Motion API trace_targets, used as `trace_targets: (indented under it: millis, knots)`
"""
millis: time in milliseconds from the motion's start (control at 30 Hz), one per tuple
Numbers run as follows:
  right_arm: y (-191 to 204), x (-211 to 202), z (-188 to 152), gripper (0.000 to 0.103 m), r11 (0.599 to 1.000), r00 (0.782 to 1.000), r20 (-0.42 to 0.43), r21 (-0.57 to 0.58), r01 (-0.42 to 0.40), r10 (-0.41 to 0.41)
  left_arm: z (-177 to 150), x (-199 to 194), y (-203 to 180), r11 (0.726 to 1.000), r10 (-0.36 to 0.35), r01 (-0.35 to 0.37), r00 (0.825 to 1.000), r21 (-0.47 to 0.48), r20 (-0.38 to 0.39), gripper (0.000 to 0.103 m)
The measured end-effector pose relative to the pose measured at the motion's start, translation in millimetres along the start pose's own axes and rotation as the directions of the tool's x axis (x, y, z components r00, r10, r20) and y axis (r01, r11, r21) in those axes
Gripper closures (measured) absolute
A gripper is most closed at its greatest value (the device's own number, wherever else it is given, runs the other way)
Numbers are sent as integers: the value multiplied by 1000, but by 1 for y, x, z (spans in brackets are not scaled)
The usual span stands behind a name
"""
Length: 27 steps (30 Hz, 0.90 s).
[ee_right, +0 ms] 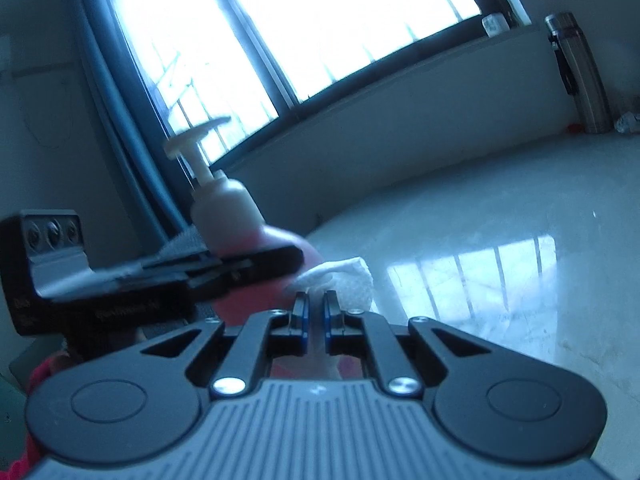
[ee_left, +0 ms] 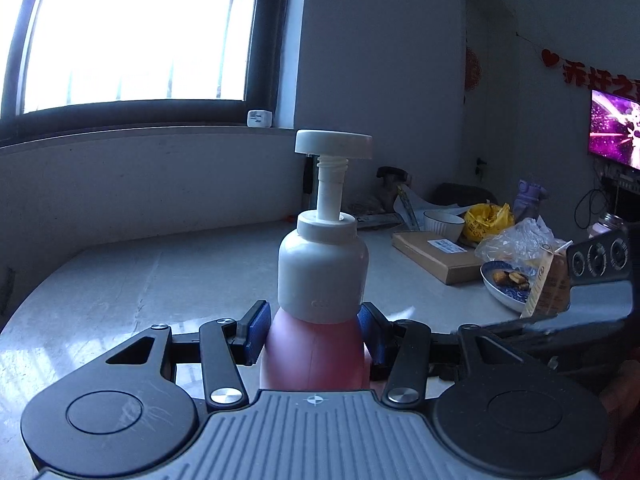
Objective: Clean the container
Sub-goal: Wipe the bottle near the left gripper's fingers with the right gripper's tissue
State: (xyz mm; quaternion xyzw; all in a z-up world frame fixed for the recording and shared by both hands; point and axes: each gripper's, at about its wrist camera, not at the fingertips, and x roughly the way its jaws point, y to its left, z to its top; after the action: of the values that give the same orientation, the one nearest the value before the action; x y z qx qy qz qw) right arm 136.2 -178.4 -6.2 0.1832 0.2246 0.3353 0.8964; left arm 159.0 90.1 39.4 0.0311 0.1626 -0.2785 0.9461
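- Left gripper (ee_left: 316,330): jaws part-open, blue pads pressed on both sides of the pump bottle (ee_left: 320,280), pink body, white upper and pump head, held upright above the table (ee_left: 160,280).
- Right gripper (ee_right: 316,312): jaws nearly closed, pinching a white tissue (ee_right: 344,276) that touches the bottle's pink side.
- Blue-patterned dish (ee_left: 504,284) holds dark food pieces; white ribbed bowl (ee_left: 443,222), contents hidden.
- Cardboard box (ee_left: 432,252) has a label, unreadable.

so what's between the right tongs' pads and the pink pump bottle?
A white crumpled tissue, pinched in the right tongs, lies against the pink pump bottle; shown in the right wrist view.
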Motion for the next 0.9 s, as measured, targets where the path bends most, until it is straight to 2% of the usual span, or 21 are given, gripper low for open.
trace_targets:
  millis: [167,367,567,667,767,900]
  knots:
    - [-4,11,-10,96,999,994,-93,-22,49,-50,0,-1,-1,1000,-5,5,1000,4,2,52]
    - [-3,27,-25,96,994,975,-201,-67,89,-100,-2,-1,-1,1000,-4,4,1000,3,3,52]
    - [-6,29,-28,96,994,969,-222,-62,94,-105,-2,-2,-1,1000,0,0,1000,1,2,52]
    - [-7,20,-22,96,995,979,-180,-43,85,-92,-1,-3,-1,1000,-2,2,1000,7,2,52]
    - [-5,1,-9,96,999,996,-77,-30,38,-41,-1,-3,-1,1000,-3,3,1000,9,1,52]
    - [0,-15,2,96,999,1000,19,-30,-18,19,-1,-2,-2,1000,-8,8,1000,11,2,51]
